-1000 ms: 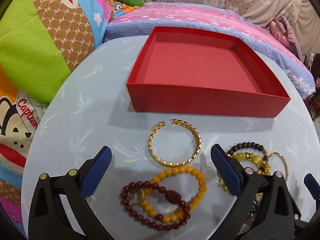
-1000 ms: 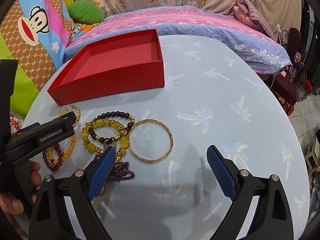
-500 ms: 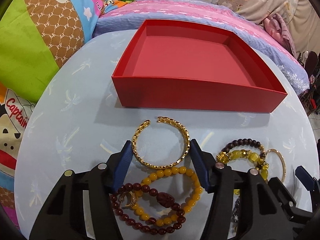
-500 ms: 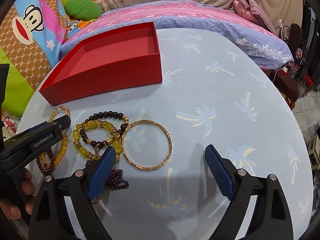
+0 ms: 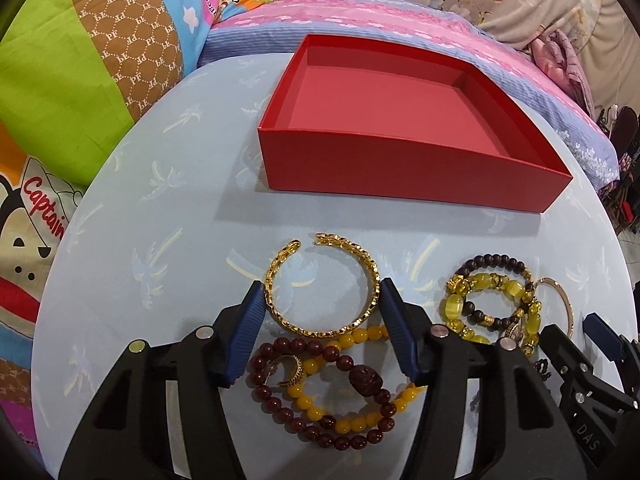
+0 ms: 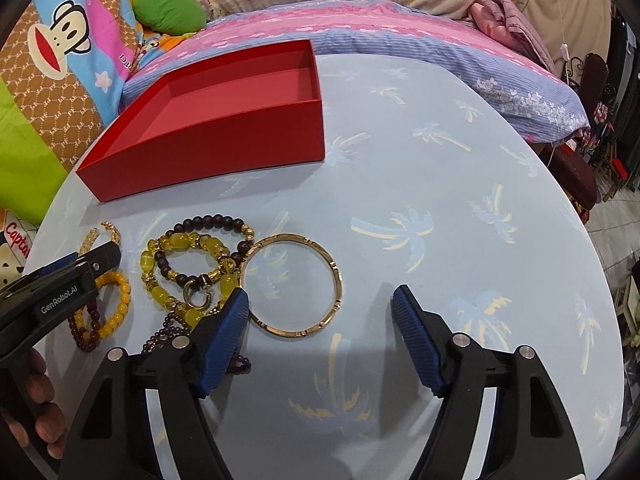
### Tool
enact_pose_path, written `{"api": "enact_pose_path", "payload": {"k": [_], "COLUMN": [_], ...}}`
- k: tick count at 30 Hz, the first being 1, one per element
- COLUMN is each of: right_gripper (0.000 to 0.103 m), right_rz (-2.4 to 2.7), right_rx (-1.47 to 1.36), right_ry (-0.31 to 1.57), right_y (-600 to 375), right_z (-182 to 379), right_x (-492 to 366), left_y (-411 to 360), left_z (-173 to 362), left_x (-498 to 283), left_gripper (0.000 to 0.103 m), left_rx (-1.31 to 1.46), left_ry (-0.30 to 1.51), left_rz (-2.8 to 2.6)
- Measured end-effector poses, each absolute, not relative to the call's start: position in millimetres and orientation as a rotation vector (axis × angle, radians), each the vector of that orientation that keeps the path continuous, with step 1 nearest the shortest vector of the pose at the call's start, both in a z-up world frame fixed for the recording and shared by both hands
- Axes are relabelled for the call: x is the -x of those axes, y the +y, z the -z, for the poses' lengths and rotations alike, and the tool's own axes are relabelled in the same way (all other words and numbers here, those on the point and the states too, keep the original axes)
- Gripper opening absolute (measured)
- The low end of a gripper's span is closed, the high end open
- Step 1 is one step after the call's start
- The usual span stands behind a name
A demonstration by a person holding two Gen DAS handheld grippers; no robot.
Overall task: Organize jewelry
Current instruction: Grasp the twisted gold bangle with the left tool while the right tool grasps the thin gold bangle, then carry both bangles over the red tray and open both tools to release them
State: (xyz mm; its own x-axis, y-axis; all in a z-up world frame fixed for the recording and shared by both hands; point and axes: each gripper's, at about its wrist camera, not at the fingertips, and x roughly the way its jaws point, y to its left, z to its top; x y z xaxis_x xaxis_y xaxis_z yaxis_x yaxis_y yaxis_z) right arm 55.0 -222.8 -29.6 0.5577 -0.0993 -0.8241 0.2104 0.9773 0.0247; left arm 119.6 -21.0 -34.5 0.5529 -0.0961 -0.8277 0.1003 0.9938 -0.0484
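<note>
An empty red box point(image 5: 404, 176) stands at the back of the round table; it also shows in the right wrist view point(image 6: 208, 148). My left gripper point(image 5: 322, 300) has closed in so its blue pads touch both sides of an open gold cuff bangle point(image 5: 280, 308) lying flat on the table. Behind its tips lie a dark red bead bracelet point(image 5: 360, 440), an orange bead bracelet point(image 5: 352, 426) and a small gold ring point(image 5: 294, 372). My right gripper point(image 6: 320, 300) is open over the table, its left pad beside a plain gold bangle point(image 6: 338, 284). A yellow and dark bead bracelet pile point(image 6: 192, 256) lies left of that.
The table has a pale blue palm-print cloth point(image 6: 440, 184). Cushions and bedding surround it: a monkey-print cushion point(image 5: 80, 80) at left, a pink and blue pillow point(image 6: 400, 36) behind. A hand point(image 6: 36, 400) holds the left gripper.
My left gripper has moved forward and narrowed from wide open until its pads sit against the gold cuff bangle. My right gripper has stayed open and hardly moved.
</note>
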Motion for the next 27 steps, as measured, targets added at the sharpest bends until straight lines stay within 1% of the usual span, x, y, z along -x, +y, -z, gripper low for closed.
{"api": "enact_pose_path", "payload": {"k": [13,15,17,18,27], "right_gripper": [0.071,0.068,0.058,0.056,0.055], "right_rz": [0.169,0.160,0.151,0.144,0.142], "right_rx": [-0.069,-0.060,-0.056,-0.052,-0.107], "right_ry": [0.942,0.934,0.928,0.925,0.926], "right_y": [-212,-210,-208,-208,-213], "right_z": [34,34,33,33,25], "right_x": [-70,-72,-73,-73,-67], "left_y": [-22,-22,-23,-23,-26], "left_z": [35,36,35,35,26], "left_x": [-119,-119,-118,-118,-112], "left_gripper": [0.055,0.055,0.055,0.055,0.055], "left_rx": [-0.019,-0.021,-0.023,-0.023,-0.012], "left_ry": [0.973,0.972,0.972,0.973,0.965], "left_rz": [0.116,0.115,0.116,0.118,0.145]}}
